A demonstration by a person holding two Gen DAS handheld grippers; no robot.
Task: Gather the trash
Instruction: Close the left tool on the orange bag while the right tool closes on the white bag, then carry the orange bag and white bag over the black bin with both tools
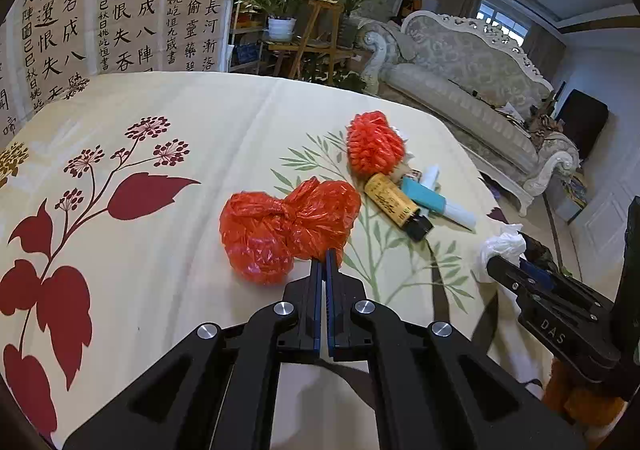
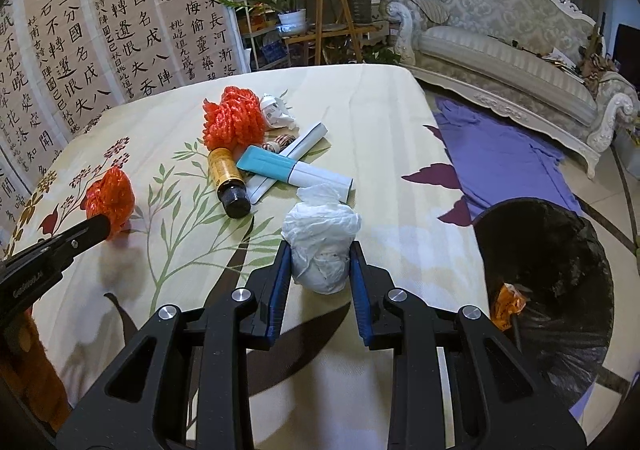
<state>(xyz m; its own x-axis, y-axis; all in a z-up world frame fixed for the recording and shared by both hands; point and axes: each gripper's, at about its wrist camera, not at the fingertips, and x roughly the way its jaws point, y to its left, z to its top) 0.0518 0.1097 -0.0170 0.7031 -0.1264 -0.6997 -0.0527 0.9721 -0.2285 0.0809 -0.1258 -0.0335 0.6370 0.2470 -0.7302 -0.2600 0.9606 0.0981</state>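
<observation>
My left gripper is shut on the near edge of a knotted red plastic bag, and its tip shows at the left of the right wrist view with the bag hanging just above its shadow. My right gripper is shut on a crumpled white plastic wad, with a blue pad on each side of it. The left wrist view shows that gripper and the wad at the right edge of the table. A bin with a black liner stands on the floor to the right.
On the flowered tablecloth lie an orange mesh ball, a brown bottle with a yellow label, a teal and white box and crumpled white paper. An orange wrapper lies in the bin. A purple cloth and a sofa are beyond.
</observation>
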